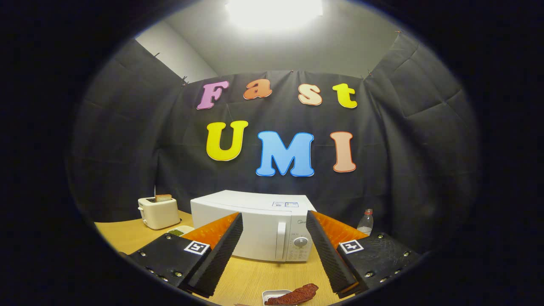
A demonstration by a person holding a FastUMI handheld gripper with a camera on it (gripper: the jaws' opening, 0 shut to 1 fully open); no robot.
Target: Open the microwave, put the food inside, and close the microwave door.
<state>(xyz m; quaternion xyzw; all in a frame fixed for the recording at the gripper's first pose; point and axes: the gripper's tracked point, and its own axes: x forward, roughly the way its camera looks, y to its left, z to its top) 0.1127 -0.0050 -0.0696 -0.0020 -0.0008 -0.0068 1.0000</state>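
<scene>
A white microwave (pixel 259 225) stands on the wooden table (pixel 250 276), its door shut, with a vertical handle (pixel 280 240) and a round knob (pixel 301 242) at its right side. It lies beyond my fingers. My gripper (pixel 274 231) is open, held above the table, with nothing between the fingers. Just below the fingers, on the near part of the table, a reddish-brown piece of food (pixel 297 294) rests on a small white dish (pixel 274 295).
A cream toaster (pixel 158 211) with a slice of bread in it stands left of the microwave. A small plate with something green (pixel 178 231) lies near it. A clear plastic bottle (pixel 366 222) stands right of the microwave. Black cloth walls close the booth behind.
</scene>
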